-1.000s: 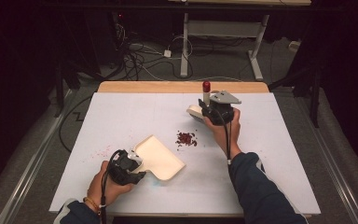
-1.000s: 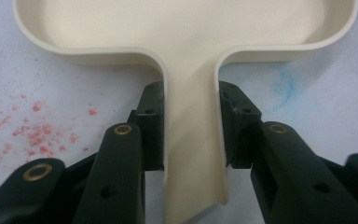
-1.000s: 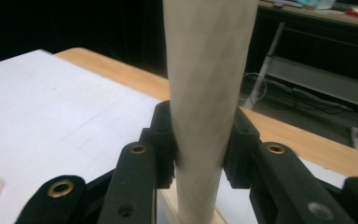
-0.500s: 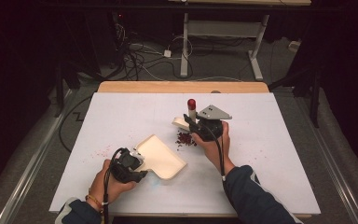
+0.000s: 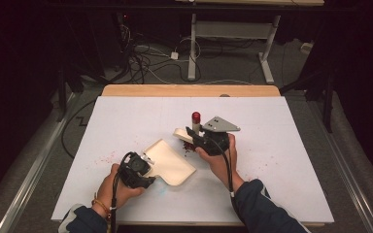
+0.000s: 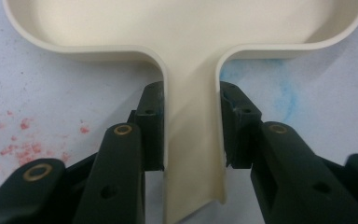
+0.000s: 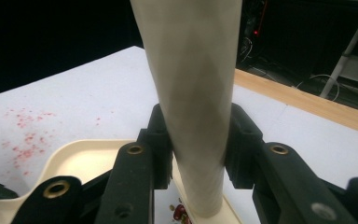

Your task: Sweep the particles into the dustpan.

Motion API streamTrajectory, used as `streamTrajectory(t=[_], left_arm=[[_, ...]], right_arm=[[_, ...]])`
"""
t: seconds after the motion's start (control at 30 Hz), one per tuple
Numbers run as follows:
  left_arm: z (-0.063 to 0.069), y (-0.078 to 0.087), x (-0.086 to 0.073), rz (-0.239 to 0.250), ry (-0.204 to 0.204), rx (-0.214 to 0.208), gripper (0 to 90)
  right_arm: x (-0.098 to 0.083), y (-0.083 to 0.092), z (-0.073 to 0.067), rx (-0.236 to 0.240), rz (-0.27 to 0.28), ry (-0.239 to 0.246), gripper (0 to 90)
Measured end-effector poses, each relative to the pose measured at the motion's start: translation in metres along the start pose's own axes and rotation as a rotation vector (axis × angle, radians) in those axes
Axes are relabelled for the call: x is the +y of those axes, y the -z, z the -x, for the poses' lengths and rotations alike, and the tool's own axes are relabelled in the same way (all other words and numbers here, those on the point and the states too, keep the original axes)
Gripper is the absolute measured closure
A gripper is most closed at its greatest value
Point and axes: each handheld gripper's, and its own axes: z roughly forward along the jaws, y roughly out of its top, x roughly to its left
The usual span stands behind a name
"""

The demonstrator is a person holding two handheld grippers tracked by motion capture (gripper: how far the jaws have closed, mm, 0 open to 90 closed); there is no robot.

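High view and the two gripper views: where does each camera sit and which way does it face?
High view: above the person's side, looking forward and down on the table; both forearms and the left gripper and right gripper show.
Left gripper view: on that gripper, looking along its jaws, shut on the dustpan handle.
Right gripper view: on that gripper, looking across the table past its jaws, shut on the brush.
Shared: all three show the dustpan.
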Motion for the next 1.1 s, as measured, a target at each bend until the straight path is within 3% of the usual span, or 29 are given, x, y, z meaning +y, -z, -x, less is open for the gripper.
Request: streamTrajectory(t=[0.17,0.2,0.4,0.57,0.83,1.1], left_arm=[[0.001,-0.003,0.002,-0.008,0.006,-0.003,63.8],[0.001,-0.004,0.003,-0.011,0.004,-0.002,63.7],[0.003,-0.004,0.006,-0.024,0.002,0.004,63.7],[0.007,-0.006,0.009,-0.022,0.026,0.015,63.6],[0.008,-0.006,0.009,-0.023,0.017,0.019,63.5],[0.007,-0.007,0.009,-0.014,0.014,0.016,63.5]], right_arm=[[-0.002,0.004,-0.012,0.014,0.031,-0.031,68.3],[-0.004,0.005,-0.020,0.023,0.033,-0.025,68.2],[-0.004,0.008,-0.038,0.029,0.033,-0.019,68.2],[0.000,0.008,-0.055,0.052,0.042,-0.035,68.5],[0.003,0.010,-0.058,0.066,0.056,-0.040,69.5],[0.010,0.016,-0.037,0.032,0.096,-0.087,70.0]])
